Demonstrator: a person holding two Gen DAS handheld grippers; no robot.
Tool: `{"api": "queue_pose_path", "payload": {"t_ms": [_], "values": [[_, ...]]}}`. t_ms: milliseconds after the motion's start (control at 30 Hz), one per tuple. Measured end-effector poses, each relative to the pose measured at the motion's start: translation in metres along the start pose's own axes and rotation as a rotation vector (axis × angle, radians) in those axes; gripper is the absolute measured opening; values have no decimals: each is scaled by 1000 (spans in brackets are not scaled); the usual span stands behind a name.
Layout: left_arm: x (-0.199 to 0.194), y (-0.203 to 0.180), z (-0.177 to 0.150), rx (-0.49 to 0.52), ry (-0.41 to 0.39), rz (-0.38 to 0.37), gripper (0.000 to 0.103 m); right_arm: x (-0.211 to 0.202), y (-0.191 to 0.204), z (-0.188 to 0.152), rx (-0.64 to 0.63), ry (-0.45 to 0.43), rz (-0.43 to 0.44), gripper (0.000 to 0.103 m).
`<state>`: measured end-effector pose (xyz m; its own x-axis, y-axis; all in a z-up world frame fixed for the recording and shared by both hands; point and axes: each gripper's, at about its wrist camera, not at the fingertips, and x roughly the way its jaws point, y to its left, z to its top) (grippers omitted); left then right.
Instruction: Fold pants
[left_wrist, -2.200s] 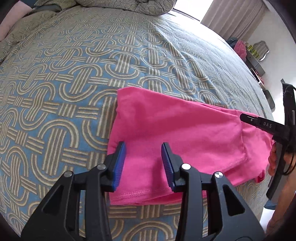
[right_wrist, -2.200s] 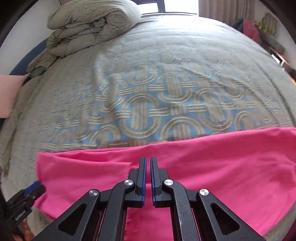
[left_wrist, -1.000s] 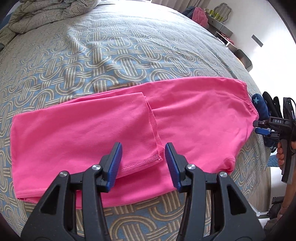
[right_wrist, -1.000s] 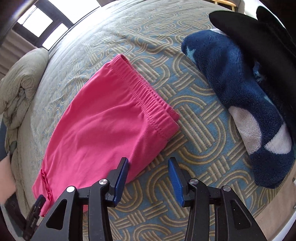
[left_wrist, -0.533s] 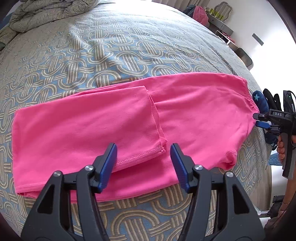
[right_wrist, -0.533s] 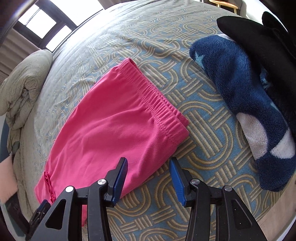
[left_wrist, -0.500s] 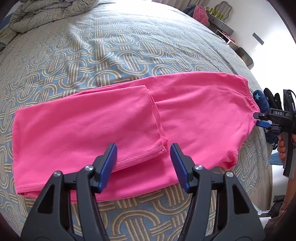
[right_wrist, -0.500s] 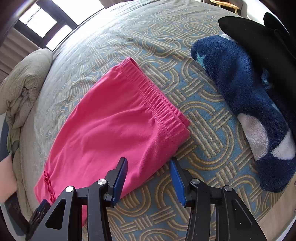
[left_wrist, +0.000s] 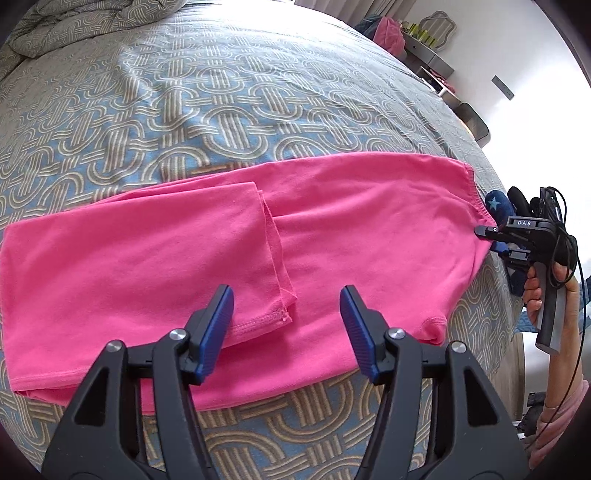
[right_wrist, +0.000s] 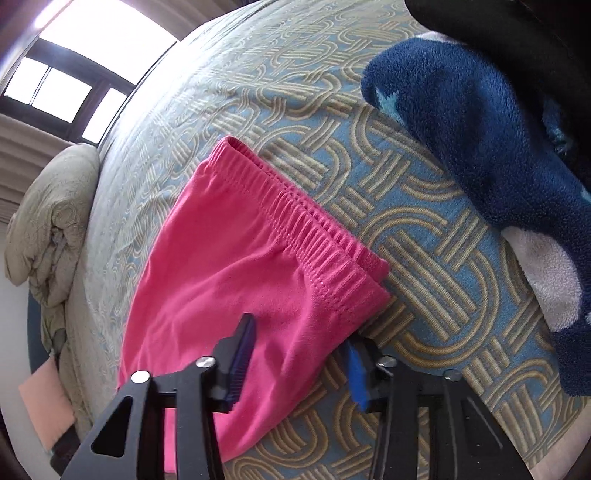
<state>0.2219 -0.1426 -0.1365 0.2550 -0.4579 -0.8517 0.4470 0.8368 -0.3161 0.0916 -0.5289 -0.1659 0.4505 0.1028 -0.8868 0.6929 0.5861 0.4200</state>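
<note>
Bright pink cotton pants (left_wrist: 332, 236) lie flat across a bed, folded lengthwise, with one leg end doubled back over the middle.

Left wrist view: the left gripper (left_wrist: 286, 325), black with blue ribbed pads, fills the lower centre of the frame. Its jaws are released and have just been widening. Nothing is clamped between them. They hover over the near edge of the pants, and the stitched hem (left_wrist: 258, 325) of the doubled-back leg shows in the gap. The pants stretch from the left edge of the frame to the right. At the far right, the right gripper (left_wrist: 489, 238) meets the waistband end, held by a person's hand (left_wrist: 554, 288).

Right wrist view: the right gripper (right_wrist: 299, 358) sits at lower centre, rolled to one side. Its jaws have just been closing, with the near corner of the pants (right_wrist: 229, 258) between them. One pad lies over the fabric and the other at its edge, and they do not yet visibly pinch it. The gathered elastic waistband (right_wrist: 306, 229) runs diagonally above the jaws.

The blue bedspread with tan interlocking loops (left_wrist: 221, 92) surrounds the pants. A navy fleece garment with white patches (right_wrist: 480, 129) lies at the upper right, well apart from the waistband, and a black garment (right_wrist: 498, 29) lies above it. A rumpled beige duvet (right_wrist: 48, 206) is piled at the left.
</note>
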Motion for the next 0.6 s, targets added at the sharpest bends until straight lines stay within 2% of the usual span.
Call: {"api": "queue_pose_path", "payload": {"t_ms": [67,267,367,600], "values": [[8,4,-2,-34,24,-1,61,-4,8,-1,-57,-35,-33,8],[3,13,-2,-78,13,-39,61,-44,57,-21,-300,-214,-93,7],[-10,20,-4,-109,-6,-38,61,-63,91,-32,-423,-267,-74,7],[-53,58,-24,-197,-78,-25,61,-84,178,-80,-667,-298,41,5]]}}
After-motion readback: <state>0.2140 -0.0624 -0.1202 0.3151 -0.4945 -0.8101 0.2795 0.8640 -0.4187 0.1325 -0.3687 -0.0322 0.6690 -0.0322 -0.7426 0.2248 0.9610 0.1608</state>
